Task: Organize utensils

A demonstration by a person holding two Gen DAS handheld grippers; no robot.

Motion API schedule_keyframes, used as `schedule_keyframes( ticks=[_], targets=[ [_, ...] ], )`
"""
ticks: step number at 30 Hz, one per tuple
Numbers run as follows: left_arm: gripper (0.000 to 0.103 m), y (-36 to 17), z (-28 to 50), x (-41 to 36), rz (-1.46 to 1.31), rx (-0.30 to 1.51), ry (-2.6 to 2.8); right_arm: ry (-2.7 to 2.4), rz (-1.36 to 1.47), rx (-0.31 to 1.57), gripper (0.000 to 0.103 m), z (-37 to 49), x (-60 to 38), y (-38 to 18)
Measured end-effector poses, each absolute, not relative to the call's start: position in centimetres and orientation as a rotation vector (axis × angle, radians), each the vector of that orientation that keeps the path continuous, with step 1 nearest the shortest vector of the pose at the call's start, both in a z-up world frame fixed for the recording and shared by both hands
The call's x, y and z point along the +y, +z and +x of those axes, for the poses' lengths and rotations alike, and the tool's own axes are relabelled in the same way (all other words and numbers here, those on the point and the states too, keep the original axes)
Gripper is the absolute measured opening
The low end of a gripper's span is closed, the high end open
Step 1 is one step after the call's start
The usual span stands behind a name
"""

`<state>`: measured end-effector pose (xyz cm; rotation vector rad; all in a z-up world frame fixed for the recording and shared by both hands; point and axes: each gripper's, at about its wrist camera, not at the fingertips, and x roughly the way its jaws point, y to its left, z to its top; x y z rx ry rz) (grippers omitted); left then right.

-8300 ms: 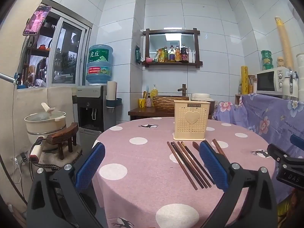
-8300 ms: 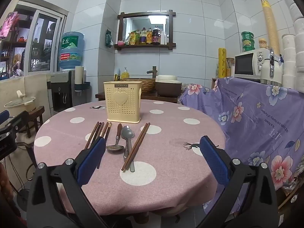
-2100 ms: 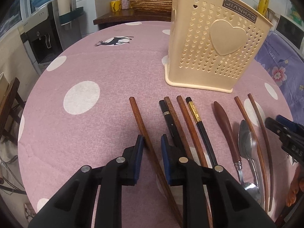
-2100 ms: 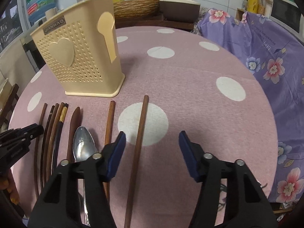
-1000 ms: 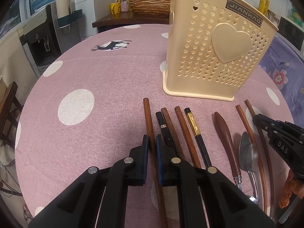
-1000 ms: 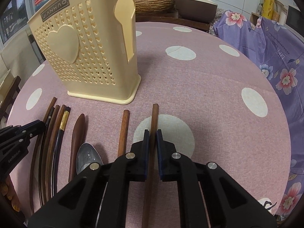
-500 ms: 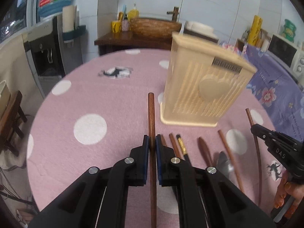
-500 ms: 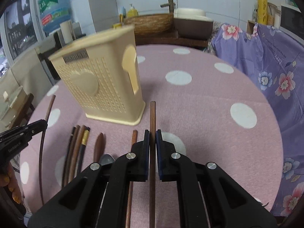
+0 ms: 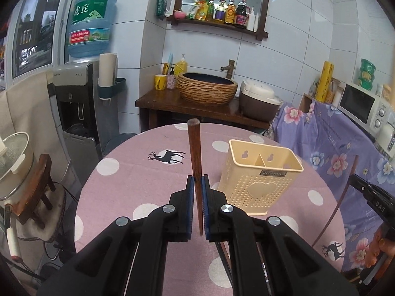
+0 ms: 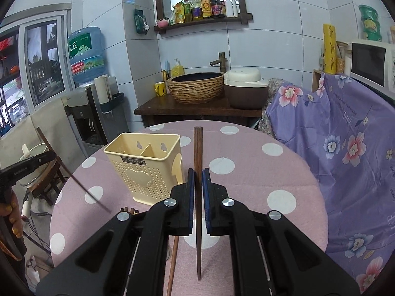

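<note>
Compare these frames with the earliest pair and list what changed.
The left tongs closed on a brown chopstick and lifted it off the table; the right tongs did likewise with another chopstick. The cream utensil holder stayed upright and empty; the remaining utensils stayed on the cloth.

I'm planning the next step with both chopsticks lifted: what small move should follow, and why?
Probably carry the left gripper rightward over the cream perforated plastic utensil holder and tip its brown wooden chopstick down. Both compartments show open tops; the right gripper also clamps a dark wooden chopstick.
</note>
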<state>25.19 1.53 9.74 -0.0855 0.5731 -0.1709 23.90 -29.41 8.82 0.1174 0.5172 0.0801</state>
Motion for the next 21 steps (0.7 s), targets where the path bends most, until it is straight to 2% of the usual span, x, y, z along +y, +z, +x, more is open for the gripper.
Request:
schedule_keyframes(
  ticks=[7,8,21],
  targets=[
    [0.007,10.0,24.8,1.9,-0.081,0.566,-0.161,0.084,0.111,0.517,0.007,23.8,-29.2,9.1],
    [0.002,9.9,24.9,1.9,-0.082,0.566,-0.16,0.084,0.111,0.515,0.007,23.7,-29.2,9.2],
    [0.002,9.4,25.7,3.2,-0.095,0.584,-0.15,0.073,0.108,0.508,0.007,23.5,-29.5,9.7]
  ],
)
